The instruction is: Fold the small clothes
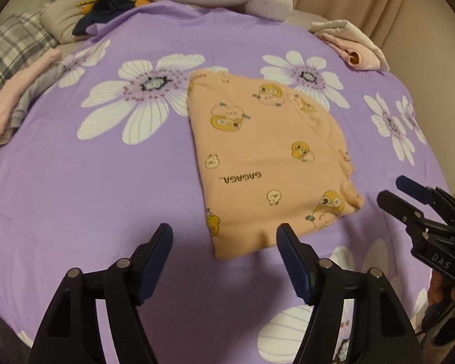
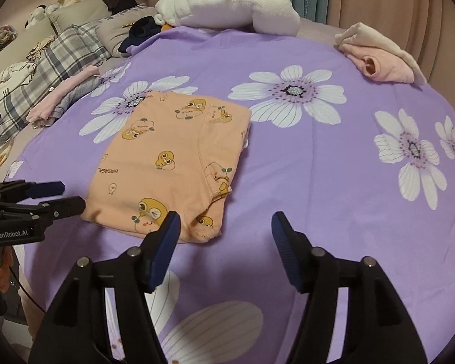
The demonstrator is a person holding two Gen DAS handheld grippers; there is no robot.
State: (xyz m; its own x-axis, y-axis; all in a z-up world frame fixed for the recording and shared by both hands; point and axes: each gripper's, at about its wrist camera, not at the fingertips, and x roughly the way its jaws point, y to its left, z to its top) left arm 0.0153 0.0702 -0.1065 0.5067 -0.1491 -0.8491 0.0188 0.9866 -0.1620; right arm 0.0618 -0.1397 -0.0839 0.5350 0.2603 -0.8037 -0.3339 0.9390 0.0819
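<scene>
With both my left gripper (image 1: 224, 251) and right gripper (image 2: 226, 239) spread and empty, the peach shirt (image 1: 267, 157) looks folded, perhaps needing one last fold.

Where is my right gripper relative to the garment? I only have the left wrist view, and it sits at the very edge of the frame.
Observer: The right gripper is open and empty. In the right wrist view its left finger overlaps the near corner of the peach duck-print garment.
Operator: Is anything lying past the plaid pillow?
Observer: Yes. Pale cloth items lie beyond the plaid pillow, but they are too small to identify.
</scene>
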